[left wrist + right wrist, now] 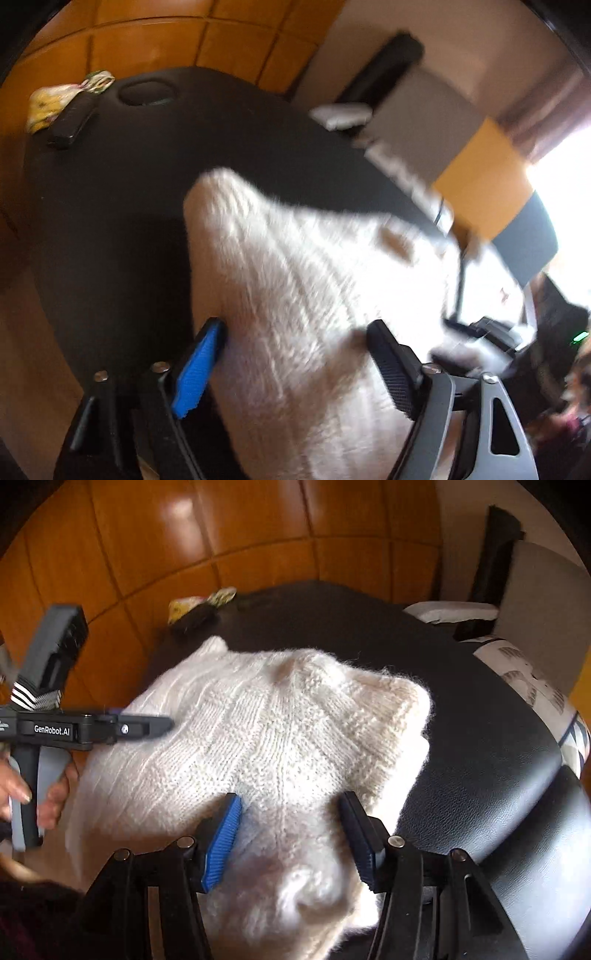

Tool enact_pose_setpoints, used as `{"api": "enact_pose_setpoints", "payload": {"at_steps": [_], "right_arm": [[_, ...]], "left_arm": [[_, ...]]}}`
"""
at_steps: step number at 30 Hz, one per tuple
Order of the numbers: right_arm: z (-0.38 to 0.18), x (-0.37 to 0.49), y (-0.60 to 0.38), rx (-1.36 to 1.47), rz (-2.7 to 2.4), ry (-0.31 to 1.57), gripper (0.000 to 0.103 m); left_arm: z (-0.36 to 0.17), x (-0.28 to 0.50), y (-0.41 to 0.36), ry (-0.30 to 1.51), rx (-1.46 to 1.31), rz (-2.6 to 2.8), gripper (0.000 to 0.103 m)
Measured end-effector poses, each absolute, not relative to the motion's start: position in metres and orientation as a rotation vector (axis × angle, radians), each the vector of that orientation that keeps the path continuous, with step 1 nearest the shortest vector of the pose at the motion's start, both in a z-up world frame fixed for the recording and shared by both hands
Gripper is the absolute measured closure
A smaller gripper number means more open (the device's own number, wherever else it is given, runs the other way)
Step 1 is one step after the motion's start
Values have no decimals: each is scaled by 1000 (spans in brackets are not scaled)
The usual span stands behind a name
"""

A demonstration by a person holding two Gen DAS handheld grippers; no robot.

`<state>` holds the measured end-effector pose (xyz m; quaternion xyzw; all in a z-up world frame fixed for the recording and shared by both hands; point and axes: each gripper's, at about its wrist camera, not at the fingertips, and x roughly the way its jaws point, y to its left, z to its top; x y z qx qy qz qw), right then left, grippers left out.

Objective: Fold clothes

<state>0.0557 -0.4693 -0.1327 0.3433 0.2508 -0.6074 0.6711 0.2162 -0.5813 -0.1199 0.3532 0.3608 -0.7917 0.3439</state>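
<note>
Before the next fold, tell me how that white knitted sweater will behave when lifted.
The white knitted sweater will probably sag and drape, since it already lies in soft folds. Its fuzzy, loose knit suggests it is light and may snag. On the smooth black surface it could slide when pushed.

1 white sweater [258, 731], 2 tongs [295, 332] [291, 801], 1 remote [72, 120].

Fuzzy white knit sweater [266, 731] lies on glossy black leather table [491, 775].

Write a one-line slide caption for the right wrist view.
Right tool open above a white knitted sweater on a black padded table; left tool reaches in over the sweater's left side.
</note>
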Motion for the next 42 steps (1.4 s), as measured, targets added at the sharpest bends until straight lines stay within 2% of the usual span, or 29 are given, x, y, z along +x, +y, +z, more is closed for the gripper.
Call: {"api": "enact_pose_setpoints", "payload": {"at_steps": [3, 5, 7, 11, 13, 15, 21, 24, 26, 28, 29, 35, 39, 42], "right_arm": [[-126, 58, -460, 739, -1404, 577, 47], [-120, 59, -452, 729, -1429, 585, 47], [-113, 58, -443, 741, -1457, 570, 47], [-102, 63, -439, 774, -1533, 552, 47], [-88, 64, -431, 781, -1575, 512, 47], [-72, 66, -418, 747, -1598, 472, 47], [-64, 101, -380, 618, -1462, 620, 48], [-85, 102, -373, 651, -1454, 733, 52], [-111, 88, -372, 769, -1443, 744, 52], [-119, 76, -364, 793, -1464, 664, 52], [-122, 69, -362, 827, -1471, 622, 48], [-125, 47, -356, 940, -1495, 478, 45], [-92, 58, -351, 864, -1577, 468, 46], [-56, 71, -342, 747, -1645, 437, 46]], "left_arm": [[-139, 224, -594, 1110, 871, -2026, 5], [-146, 231, -602, 1220, 831, -2003, 5], [-132, 233, -596, 1119, 793, -1998, 7], [-86, 228, -559, 724, 741, -1994, 7], [-72, 227, -544, 649, 711, -2014, 7], [-65, 228, -532, 632, 679, -2046, 7], [-72, 236, -513, 745, 706, -2086, 7], [-74, 237, -512, 784, 708, -2090, 7], [-73, 235, -513, 780, 713, -2094, 7], [-79, 228, -511, 786, 776, -2098, 7], [-86, 226, -508, 781, 818, -2090, 7], [-104, 213, -489, 621, 903, -2075, 6], [-85, 231, -484, 667, 805, -2077, 7], [-61, 252, -477, 636, 709, -2044, 6]]}}
